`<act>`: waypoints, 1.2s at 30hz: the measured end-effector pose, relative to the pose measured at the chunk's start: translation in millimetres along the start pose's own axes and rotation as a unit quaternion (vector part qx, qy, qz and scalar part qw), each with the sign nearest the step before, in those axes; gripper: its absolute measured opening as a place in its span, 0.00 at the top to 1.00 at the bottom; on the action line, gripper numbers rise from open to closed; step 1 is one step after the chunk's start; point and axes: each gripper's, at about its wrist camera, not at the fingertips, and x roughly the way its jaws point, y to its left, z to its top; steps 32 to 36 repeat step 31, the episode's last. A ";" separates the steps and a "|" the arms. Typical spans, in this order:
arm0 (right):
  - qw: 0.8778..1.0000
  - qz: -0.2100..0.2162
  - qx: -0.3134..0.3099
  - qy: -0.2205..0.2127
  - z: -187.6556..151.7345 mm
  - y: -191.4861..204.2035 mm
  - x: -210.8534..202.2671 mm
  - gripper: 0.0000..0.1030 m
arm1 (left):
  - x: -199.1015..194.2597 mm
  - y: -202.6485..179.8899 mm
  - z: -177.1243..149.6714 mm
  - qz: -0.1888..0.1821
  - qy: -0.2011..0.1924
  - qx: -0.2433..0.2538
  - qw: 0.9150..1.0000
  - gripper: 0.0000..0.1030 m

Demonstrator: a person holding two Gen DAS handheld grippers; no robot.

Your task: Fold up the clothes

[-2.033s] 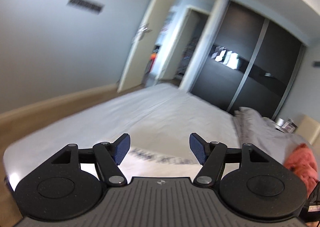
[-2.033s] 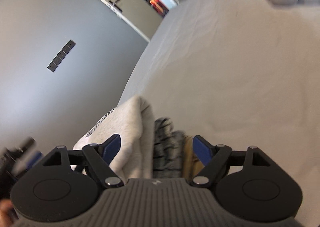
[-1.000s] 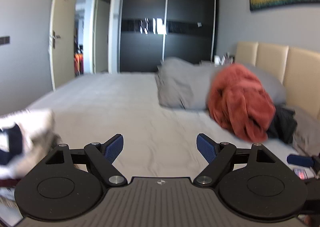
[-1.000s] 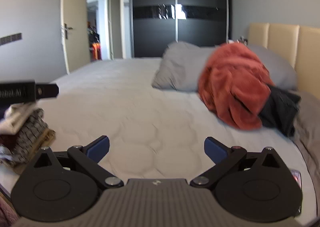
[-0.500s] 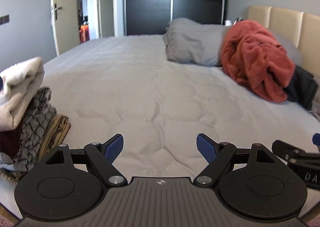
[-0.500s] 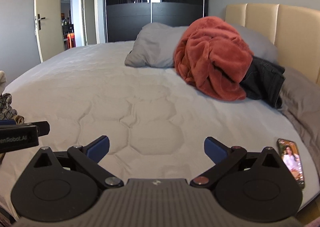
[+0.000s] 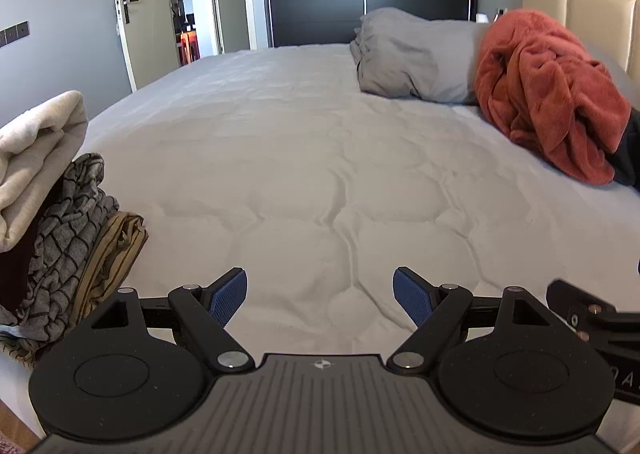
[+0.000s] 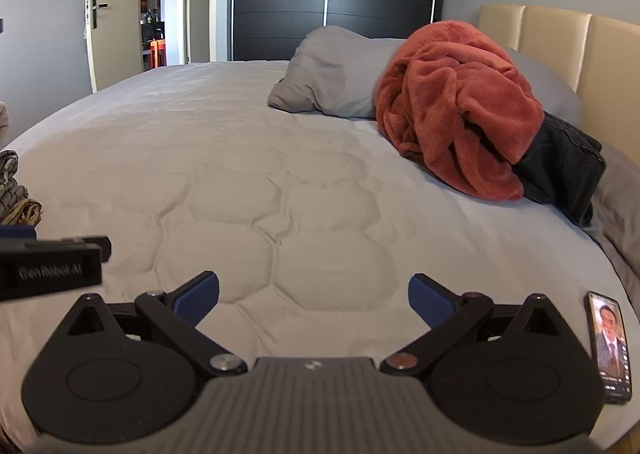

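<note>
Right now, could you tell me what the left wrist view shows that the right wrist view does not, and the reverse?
Only the left wrist view shows the cream folded top crowning the stack of folded clothes.

Only the right wrist view shows the phone lying screen-up near the bed's edge, and most of the dark jeans.

Both show the white quilted bed, grey pillows, the crumpled rust fleece, the wardrobe and open door.
</note>
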 end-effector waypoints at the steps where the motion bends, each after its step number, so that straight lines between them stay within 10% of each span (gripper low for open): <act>1: 1.000 0.002 0.001 0.001 0.8 0.5 1.8 0.01 | 0.4 0.2 -0.4 0.000 0.002 0.001 1.000 0.22; 36: 0.999 0.026 0.004 -0.021 3.2 13.4 -19.7 0.01 | -17.0 4.2 -6.7 -0.005 -0.001 0.007 1.000 0.22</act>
